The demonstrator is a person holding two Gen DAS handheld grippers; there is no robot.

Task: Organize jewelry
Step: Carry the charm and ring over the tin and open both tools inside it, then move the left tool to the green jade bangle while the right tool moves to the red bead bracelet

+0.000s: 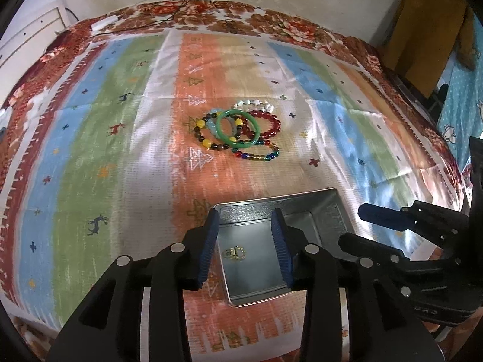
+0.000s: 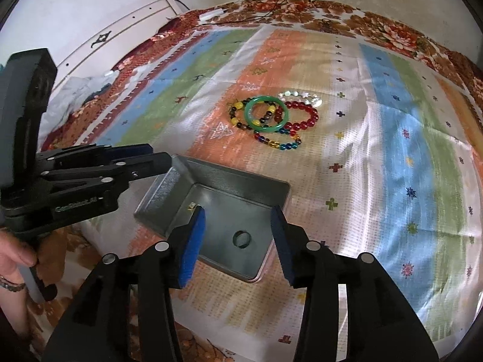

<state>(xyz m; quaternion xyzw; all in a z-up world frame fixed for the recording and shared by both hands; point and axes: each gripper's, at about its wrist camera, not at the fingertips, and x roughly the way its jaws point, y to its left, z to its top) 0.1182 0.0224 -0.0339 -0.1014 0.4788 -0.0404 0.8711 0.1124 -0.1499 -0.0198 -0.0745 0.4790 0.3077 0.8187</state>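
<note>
green bangle (image 1: 238, 127) beyond metal tin (image 1: 302, 208): rigid, slick, breakable; pinch rim. left gripper (image 1: 247, 249), right gripper (image 2: 238, 241) parted, empty.

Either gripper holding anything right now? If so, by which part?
Nothing is held. The left gripper and right gripper both hang open over the metal tin, pads touching nothing.
</note>
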